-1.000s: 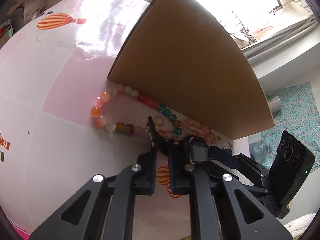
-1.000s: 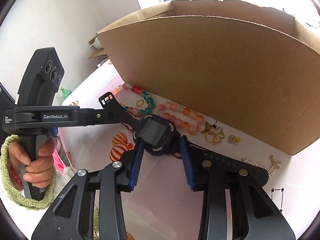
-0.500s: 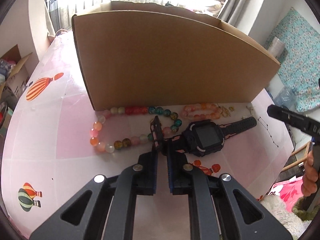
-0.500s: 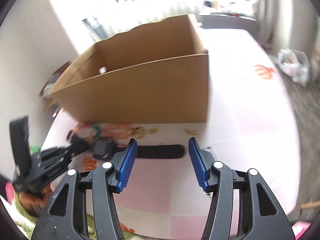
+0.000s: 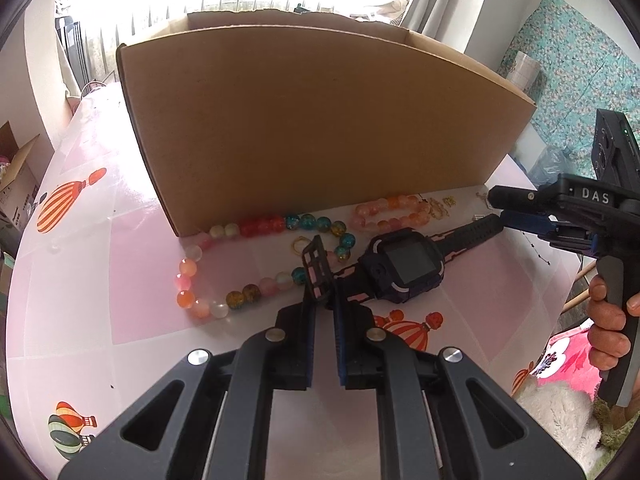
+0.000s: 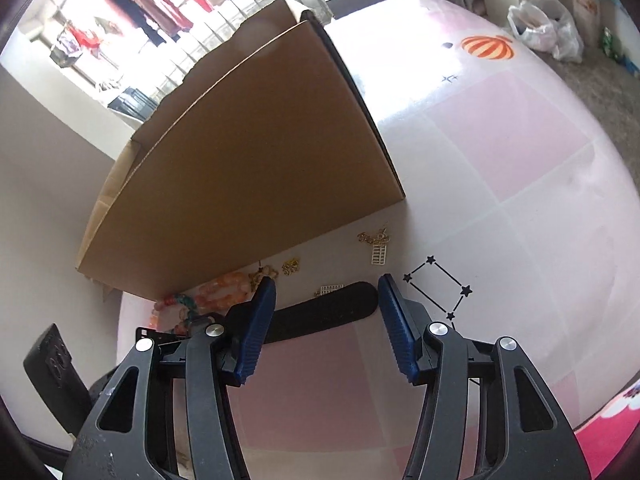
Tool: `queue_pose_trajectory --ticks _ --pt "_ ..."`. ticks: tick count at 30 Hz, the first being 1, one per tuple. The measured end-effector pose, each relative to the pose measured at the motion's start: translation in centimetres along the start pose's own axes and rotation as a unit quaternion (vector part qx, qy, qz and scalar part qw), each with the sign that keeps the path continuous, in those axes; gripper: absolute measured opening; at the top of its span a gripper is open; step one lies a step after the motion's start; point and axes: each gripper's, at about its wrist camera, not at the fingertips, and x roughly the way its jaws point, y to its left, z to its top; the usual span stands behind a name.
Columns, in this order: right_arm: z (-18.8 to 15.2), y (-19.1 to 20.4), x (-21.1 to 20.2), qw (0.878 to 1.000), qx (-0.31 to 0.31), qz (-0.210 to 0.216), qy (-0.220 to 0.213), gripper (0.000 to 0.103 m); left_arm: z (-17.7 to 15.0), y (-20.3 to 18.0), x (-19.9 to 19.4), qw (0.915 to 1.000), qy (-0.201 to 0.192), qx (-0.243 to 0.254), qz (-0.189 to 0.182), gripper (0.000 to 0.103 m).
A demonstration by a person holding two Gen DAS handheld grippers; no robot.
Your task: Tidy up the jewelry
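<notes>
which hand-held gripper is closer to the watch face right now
Left. The left hand-held gripper is shut on the buckle strap beside the watch face; the right hand-held gripper stands open at the other strap's far tip.

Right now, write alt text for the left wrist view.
The left gripper is shut on the buckle end of a dark purple smartwatch's strap, the watch stretched across a pink tablecloth. Behind it, a multicoloured bead necklace lies against a brown cardboard box; the open right gripper hovers near the strap's far end.
</notes>
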Motion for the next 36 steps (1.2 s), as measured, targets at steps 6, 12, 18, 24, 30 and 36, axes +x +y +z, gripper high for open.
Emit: queue_pose_trajectory --ticks 6,12,18,24,30,36 --pt "0.4 -2.7 -2.0 0.982 0.072 0.176 -0.005 0.046 0.5 -0.1 0.0 0.9998 0.008 -0.02 0.001 0.008" --pt "1.1 -0.6 -0.1 0.986 -0.032 0.154 0.048 0.034 0.1 0.1 0.0 0.9981 -0.003 -0.062 0.01 0.009" --pt "1.6 2.3 1.3 0.978 -0.191 0.053 0.062 0.008 -0.2 -0.6 0.0 0.9939 -0.008 -0.101 0.045 0.009" --pt "1.6 2.5 0.1 0.963 -0.265 0.017 0.045 0.009 -0.1 -0.8 -0.2 0.9889 0.0 -0.134 0.063 0.009" --pt "2.0 1.1 -1.1 0.971 -0.237 0.022 0.034 0.041 -0.1 -1.1 -0.4 0.9885 -0.001 -0.135 0.067 0.009" --pt "1.1 0.0 -0.1 0.986 -0.156 0.036 0.039 0.035 0.1 -0.9 -0.2 0.9945 0.001 -0.091 0.052 0.01"
